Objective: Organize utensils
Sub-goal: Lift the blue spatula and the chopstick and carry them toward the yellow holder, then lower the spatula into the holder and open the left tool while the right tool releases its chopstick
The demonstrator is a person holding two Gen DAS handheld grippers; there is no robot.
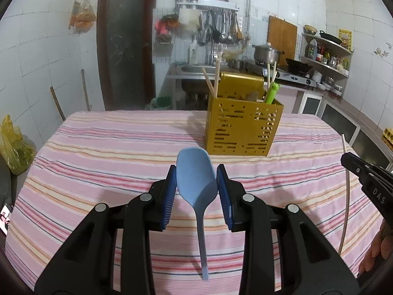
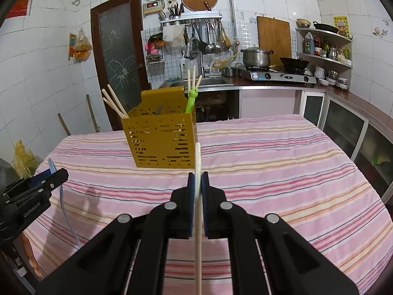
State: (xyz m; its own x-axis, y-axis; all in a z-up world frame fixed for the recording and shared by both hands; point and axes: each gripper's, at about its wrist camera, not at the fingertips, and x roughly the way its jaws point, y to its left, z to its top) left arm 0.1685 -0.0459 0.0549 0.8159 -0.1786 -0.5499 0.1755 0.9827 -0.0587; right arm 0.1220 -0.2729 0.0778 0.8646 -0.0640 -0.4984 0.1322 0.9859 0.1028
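My left gripper (image 1: pixel 196 172) is shut on a light blue spoon (image 1: pixel 196 179), pads pressing the bowl's sides, handle hanging toward the camera above the striped cloth. My right gripper (image 2: pixel 198 175) is shut on a pale chopstick (image 2: pixel 198 157) that stands nearly upright between the pads. A gold perforated utensil holder (image 1: pixel 242 127) stands on the table ahead, holding several chopsticks and a green utensil (image 1: pixel 272 93). In the right wrist view the utensil holder (image 2: pixel 161 140) is ahead and left. The right gripper (image 1: pixel 348 162) with its chopstick (image 1: pixel 346 196) shows at the left view's right edge; the left gripper (image 2: pixel 55 173) at the other's left edge.
The table wears a pink striped cloth (image 1: pixel 110 147). Behind it are a sink (image 2: pixel 196 82), a gas stove with a pot (image 2: pixel 256 56) and a wok, shelves at the right, and a dark door (image 2: pixel 118 56). A yellow bag (image 1: pixel 13 145) sits left of the table. A phone (image 1: pixel 5 217) lies at the left edge.
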